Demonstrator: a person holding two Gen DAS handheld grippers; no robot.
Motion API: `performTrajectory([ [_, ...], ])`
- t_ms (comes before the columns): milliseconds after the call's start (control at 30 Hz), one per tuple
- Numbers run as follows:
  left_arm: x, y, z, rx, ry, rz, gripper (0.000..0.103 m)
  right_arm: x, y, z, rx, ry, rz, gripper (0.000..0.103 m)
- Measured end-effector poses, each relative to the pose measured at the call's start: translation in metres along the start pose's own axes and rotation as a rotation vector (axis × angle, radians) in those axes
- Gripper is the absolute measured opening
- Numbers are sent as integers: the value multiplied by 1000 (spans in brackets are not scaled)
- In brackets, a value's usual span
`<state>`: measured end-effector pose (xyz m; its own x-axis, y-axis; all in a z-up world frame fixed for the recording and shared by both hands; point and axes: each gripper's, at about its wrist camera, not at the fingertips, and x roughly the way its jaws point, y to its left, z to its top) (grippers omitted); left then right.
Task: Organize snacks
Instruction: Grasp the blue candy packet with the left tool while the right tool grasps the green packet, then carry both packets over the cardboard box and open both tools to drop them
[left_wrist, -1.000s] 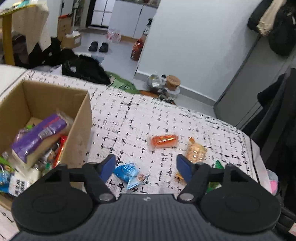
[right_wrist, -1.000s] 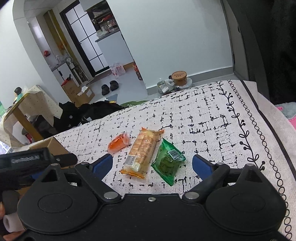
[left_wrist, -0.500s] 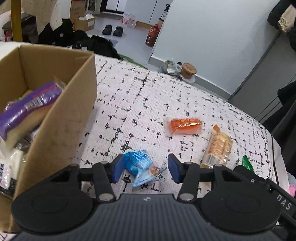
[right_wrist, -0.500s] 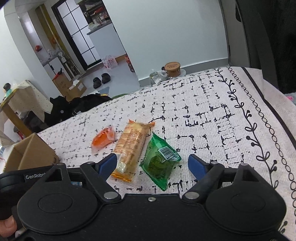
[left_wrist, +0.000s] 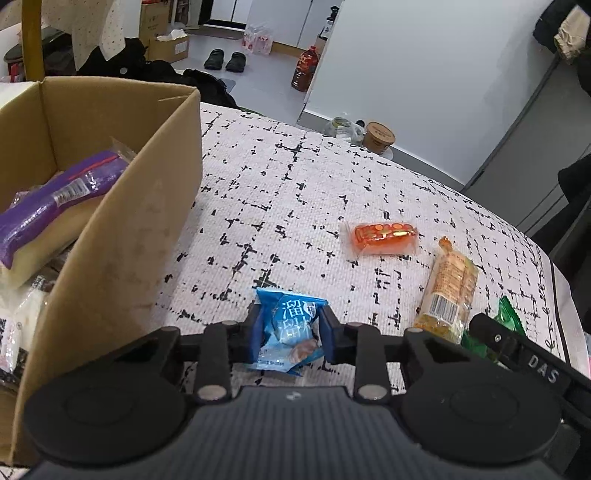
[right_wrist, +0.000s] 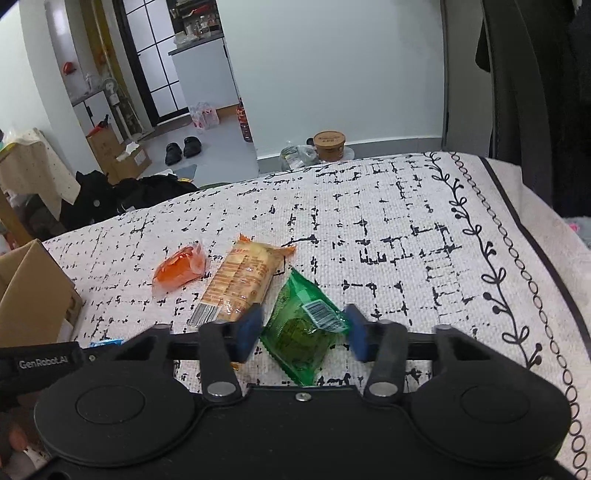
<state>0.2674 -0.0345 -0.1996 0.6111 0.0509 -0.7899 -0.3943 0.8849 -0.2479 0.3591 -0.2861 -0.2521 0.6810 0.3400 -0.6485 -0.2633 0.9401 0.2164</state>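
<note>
Left wrist view: the left tongs (left_wrist: 290, 334) are clenched on a blue snack packet (left_wrist: 291, 332), both blue pads pressed against its crumpled sides, just above the patterned cloth (left_wrist: 295, 192) covering the bench. A cardboard box (left_wrist: 122, 236) stands close by on the left, with a purple-wrapped pack (left_wrist: 55, 206) lying inside among other packets. Further out on the cloth lie an orange packet (left_wrist: 384, 236) and, to its right, a long biscuit pack (left_wrist: 448, 288).

Right wrist view: the right tongs (right_wrist: 303, 332) straddle a green packet (right_wrist: 304, 332) that lies flat on the cloth; the left pad is at its edge and the right pad touches its corner, so the tongs are partly closed around it but not squeezing it. The biscuit pack (right_wrist: 240, 284) lies just left of the green packet, the orange packet (right_wrist: 181, 269) beyond it, and a corner of the box (right_wrist: 33, 295) shows at the left edge
</note>
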Motion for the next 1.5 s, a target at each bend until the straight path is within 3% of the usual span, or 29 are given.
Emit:
performTrajectory([
  [433,-25,-3,8,42,-58,-35,24,-25,0,-2,1,-53,79,35],
  [1000,-72,1,32,58,-159,-71,24,-59,26,21,11,-154,155,35],
  [1500,-113,35,54,19,-234,-52,24,-75,71,40,-17,-218,262,35],
])
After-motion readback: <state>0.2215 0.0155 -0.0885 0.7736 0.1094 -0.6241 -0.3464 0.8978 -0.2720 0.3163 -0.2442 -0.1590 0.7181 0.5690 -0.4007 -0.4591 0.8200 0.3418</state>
